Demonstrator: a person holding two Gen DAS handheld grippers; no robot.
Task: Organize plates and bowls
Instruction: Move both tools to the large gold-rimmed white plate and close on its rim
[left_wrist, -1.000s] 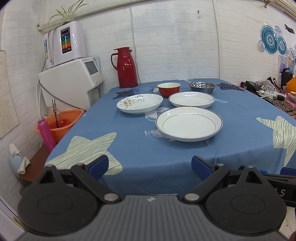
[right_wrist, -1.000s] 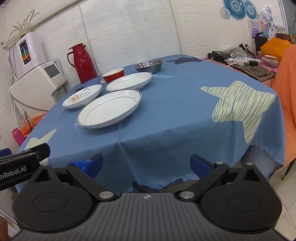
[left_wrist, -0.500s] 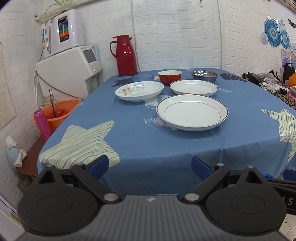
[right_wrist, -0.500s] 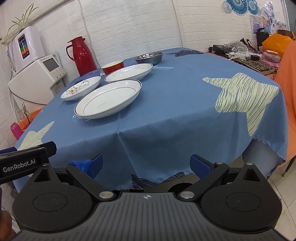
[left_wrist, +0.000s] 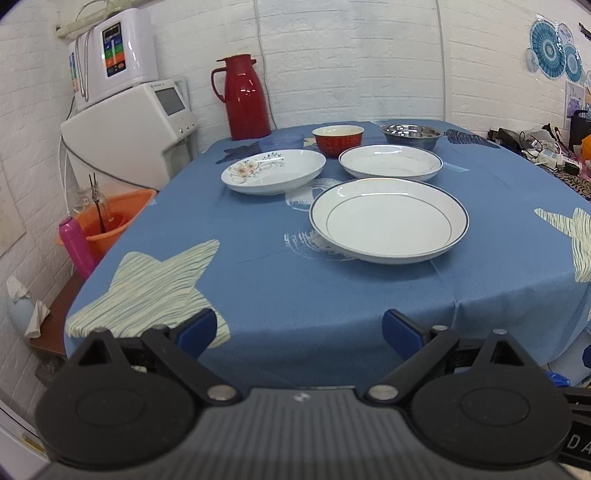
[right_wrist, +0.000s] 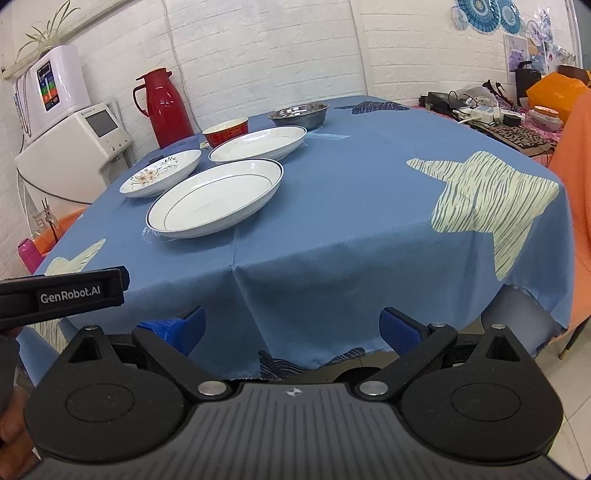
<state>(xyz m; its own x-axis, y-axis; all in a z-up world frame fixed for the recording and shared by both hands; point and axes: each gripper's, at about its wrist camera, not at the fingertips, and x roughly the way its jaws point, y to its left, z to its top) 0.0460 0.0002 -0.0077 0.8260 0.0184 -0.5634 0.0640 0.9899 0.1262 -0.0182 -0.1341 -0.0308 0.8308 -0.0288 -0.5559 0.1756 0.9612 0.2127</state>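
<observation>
Plates and bowls all sit on the blue tablecloth (left_wrist: 332, 295), and you can place each against the big rimmed plate (left_wrist: 389, 219), nearest your grippers. Beyond it to the left lies the floral plate (left_wrist: 273, 170); straight beyond it, the plain plate (left_wrist: 390, 161). Further back from the rimmed plate stand the red bowl (left_wrist: 338, 139) and, to the right, the steel bowl (left_wrist: 412, 134). A faint blue bowl (left_wrist: 282, 140) left of the red bowl blends with the cloth and is hard to make out. The red jug (left_wrist: 245, 96) stands behind them all, its base hidden by the table's far edge.

Your left gripper (left_wrist: 299, 330) is spread wide and holds nothing, short of the table's near edge. Your right gripper (right_wrist: 291, 326) is likewise spread and empty, off the near edge. Only the blue fingertips (left_wrist: 195, 332) of each show; the rest is cut off by the black housing. In the right view, the left gripper's body enters from the left, and a hand (right_wrist: 11, 435) is only partly seen at the frame's corner.
</observation>
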